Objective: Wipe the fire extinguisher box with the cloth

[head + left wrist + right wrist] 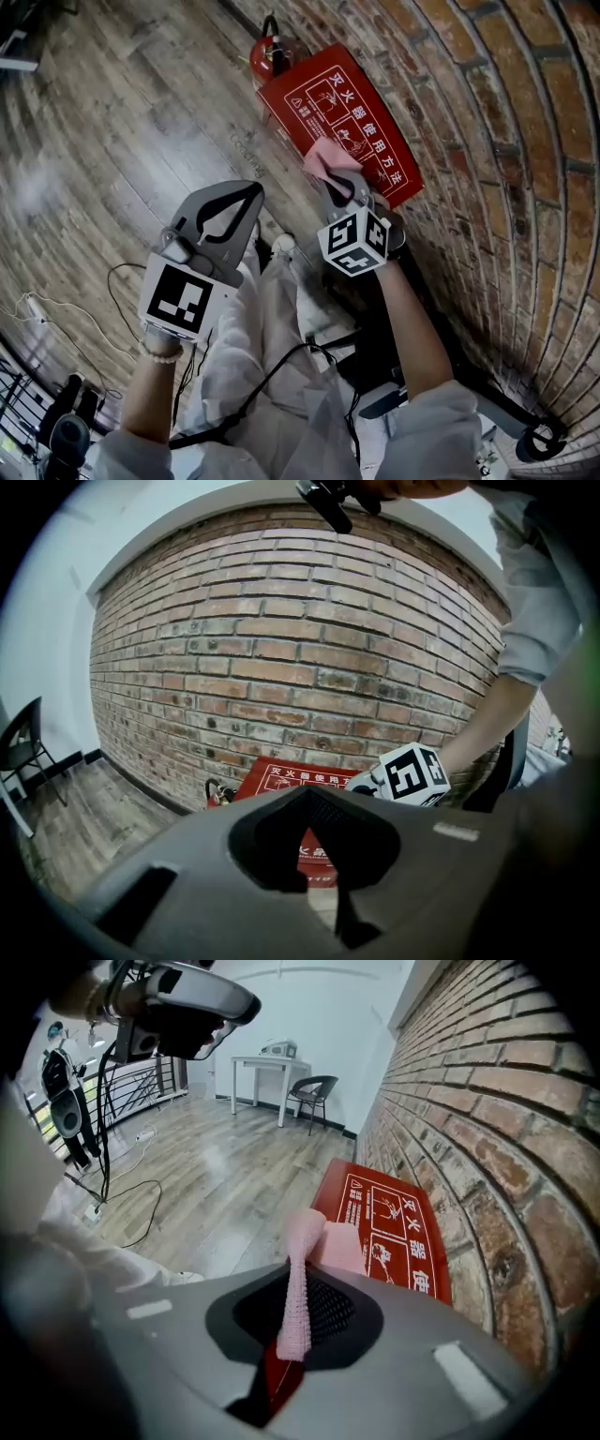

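Position: fire extinguisher box [349,112] at foot of brick wall [487,141], long axis running away ahead of right gripper [339,183] | right gripper: clamped on pink cloth [328,159], over box near end, contact unclear | left gripper [249,195]: closed, empty, farther off.

Even, soft indoor light, no harsh shadows; heavy fisheye warp at edges, dark vignette in both gripper views.

The left hand-held gripper [251,191] hangs closed, empty; the right hand-held gripper [343,186] pinches the cloth [329,157].
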Demonstrator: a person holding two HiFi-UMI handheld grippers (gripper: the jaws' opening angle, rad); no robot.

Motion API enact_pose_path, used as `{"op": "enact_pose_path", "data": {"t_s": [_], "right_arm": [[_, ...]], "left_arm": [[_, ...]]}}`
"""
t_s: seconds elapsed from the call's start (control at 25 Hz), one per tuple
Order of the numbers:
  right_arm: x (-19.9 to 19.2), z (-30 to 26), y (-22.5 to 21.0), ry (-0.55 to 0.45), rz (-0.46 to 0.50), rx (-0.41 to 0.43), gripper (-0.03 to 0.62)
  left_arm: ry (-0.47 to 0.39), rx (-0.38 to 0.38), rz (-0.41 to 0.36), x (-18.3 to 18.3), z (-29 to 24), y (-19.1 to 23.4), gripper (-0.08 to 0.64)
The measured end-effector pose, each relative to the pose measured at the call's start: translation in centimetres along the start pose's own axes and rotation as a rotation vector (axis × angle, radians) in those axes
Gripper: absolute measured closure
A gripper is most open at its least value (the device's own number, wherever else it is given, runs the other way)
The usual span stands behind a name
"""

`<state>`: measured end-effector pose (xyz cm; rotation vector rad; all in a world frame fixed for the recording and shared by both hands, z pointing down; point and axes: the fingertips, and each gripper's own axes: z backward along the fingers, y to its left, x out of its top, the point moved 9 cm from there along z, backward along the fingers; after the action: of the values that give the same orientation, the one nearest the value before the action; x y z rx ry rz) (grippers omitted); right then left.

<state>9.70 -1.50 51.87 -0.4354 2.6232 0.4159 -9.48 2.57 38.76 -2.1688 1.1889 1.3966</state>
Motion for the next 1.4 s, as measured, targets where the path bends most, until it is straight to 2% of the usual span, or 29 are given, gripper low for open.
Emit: {"op": "enact_pose_path", "data": {"t_s": [0.28,0.48,0.68,1.12,1.4], "right_arm": [[-3.4,2.3,1.8,0.019,-0.068,-0.013,0.563],[-5.5,3.8,3.1,0.043,-0.082,-0.026,0.563],[-7.1,5.1,4.1,0.065,-0.142,-0.03,0.563],[-10.6,6.8,6.5,0.122,-0.212,-0.03,0.563],[-10.8,7.6,6.7,0.108,-0.232,-0.049,0.563]], "left_arm": [[0.004,-0.033,-0.008,-0.1,-0.8,-1.4,0.56],[0.01,-0.05,-0.015,-0.2,-1.2,-1.9,0.56],[0.015,-0.062,-0.021,-0.2,-1.4,-2.3,0.56],[0.01,-0.081,-0.036,0.0,-1.7,-2.9,0.56],[0.007,-0.085,-0.043,0.2,-1.5,-3.5,0.56]]}}
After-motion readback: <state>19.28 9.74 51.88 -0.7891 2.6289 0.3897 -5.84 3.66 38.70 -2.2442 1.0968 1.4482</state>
